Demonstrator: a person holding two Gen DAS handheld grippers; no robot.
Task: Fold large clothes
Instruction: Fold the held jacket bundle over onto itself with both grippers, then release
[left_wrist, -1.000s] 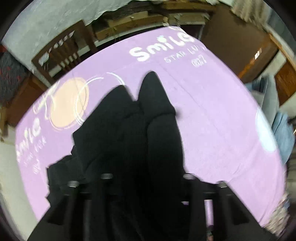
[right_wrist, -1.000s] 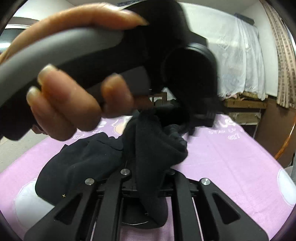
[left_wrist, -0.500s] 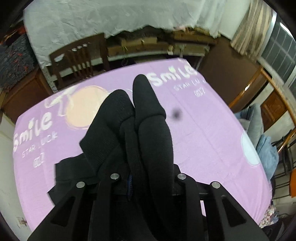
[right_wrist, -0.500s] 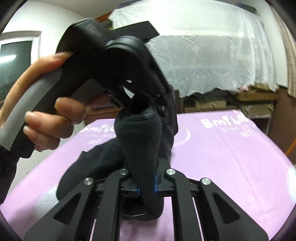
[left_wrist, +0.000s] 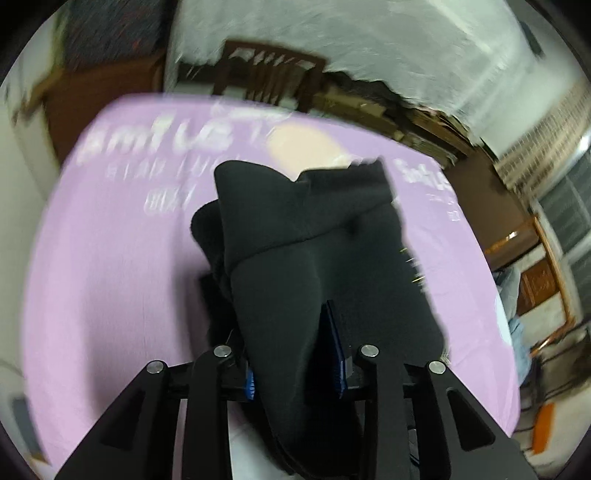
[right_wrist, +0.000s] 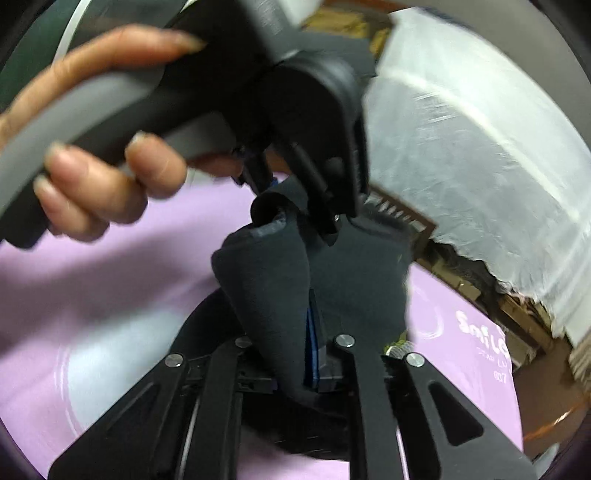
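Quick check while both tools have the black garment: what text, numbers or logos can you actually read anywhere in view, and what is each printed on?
"007": white print on the purple sheet, right wrist view.
Large white word above it starts "Sm"; the rest is cut off and blurred.
Small line between them: too blurred to read.
Left wrist view: large white word and smaller lines under it are motion-blurred, unreadable.
Black garment: no readable label.

purple "Smile" sheet covers the surface, wooden chair past its far edge, white drape behind.

Dim indoor light, heavy motion blur throughout both views, and fisheye bending with dark vignetted corners.
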